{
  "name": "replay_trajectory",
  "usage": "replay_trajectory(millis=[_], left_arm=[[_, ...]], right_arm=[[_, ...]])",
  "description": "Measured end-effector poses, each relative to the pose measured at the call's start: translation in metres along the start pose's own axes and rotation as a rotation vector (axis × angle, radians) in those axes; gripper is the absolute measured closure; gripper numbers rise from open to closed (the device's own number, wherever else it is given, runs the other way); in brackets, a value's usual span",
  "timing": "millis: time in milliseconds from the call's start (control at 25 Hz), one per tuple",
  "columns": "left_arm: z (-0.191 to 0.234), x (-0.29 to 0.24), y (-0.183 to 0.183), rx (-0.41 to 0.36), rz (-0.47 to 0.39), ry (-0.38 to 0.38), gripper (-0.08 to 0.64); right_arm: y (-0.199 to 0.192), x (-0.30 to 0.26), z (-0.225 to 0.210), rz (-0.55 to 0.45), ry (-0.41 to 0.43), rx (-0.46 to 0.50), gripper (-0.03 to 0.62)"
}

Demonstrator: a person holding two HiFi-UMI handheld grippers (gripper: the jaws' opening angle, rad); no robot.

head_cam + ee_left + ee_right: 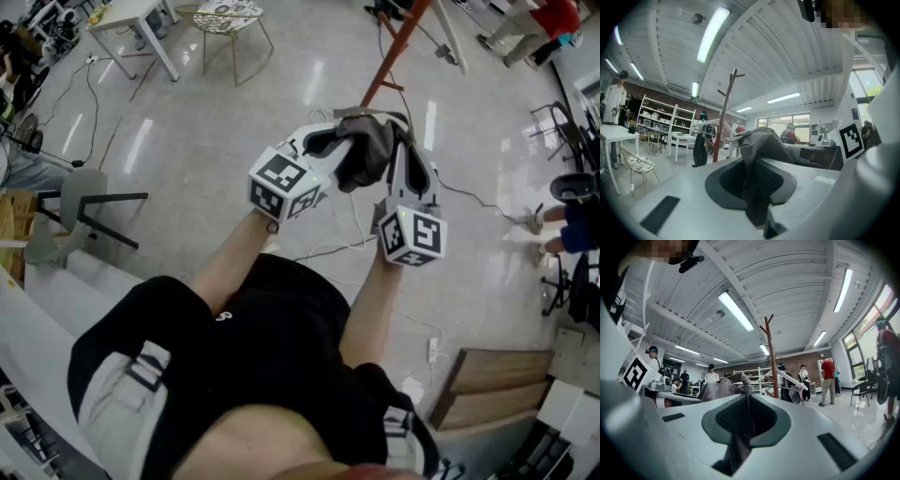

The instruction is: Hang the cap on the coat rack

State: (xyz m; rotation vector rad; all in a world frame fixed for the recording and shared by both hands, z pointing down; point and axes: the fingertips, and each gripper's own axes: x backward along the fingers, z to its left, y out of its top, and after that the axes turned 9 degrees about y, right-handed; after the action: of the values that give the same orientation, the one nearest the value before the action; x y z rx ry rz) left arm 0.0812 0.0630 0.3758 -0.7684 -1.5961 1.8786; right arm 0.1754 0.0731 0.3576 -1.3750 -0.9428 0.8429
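Note:
A grey-brown cap [367, 148] hangs stretched between my two grippers, held up in front of me. The left gripper [330, 150] is shut on one edge of the cap [757, 154], its cloth pinched between the jaws. The right gripper [401, 150] is shut on the other edge of the cap [725, 391]. The reddish-brown wooden coat rack [392, 52] stands on the floor beyond the cap. The coat rack [724, 117] rises ahead in the left gripper view, its bare pegs near the top. In the right gripper view the coat rack [771, 355] stands just right of centre.
A white table [141, 23] and a wire chair [225, 28] stand at the far left. Cables [328, 248] trail over the glossy floor. A grey chair [80, 211] is at my left, wooden boards [487, 384] at my lower right. People [828, 378] stand by shelving.

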Motion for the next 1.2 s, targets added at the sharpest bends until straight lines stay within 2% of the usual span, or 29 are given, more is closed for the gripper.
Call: replay_trajectory(millis=[280, 720, 960, 1200], left_arm=[[0.0, 0.002, -0.002, -0.005, 0.014, 0.004, 0.529], [-0.007, -0.004, -0.004, -0.022, 0.02, 0.021, 0.529], [0.011, -0.015, -0.003, -0.019, 0.023, 0.042, 0.529], [0.034, -0.05, 0.011, -0.019, 0.016, 0.013, 0.529]], right_arm=[[-0.005, 0.0, 0.001, -0.006, -0.012, -0.028, 0.574], [-0.009, 0.002, -0.01, -0.013, 0.022, -0.049, 0.574], [-0.014, -0.019, -0.011, -0.002, 0.055, -0.051, 0.574], [-0.007, -0.062, -0.031, 0.009, 0.042, -0.042, 0.574]])
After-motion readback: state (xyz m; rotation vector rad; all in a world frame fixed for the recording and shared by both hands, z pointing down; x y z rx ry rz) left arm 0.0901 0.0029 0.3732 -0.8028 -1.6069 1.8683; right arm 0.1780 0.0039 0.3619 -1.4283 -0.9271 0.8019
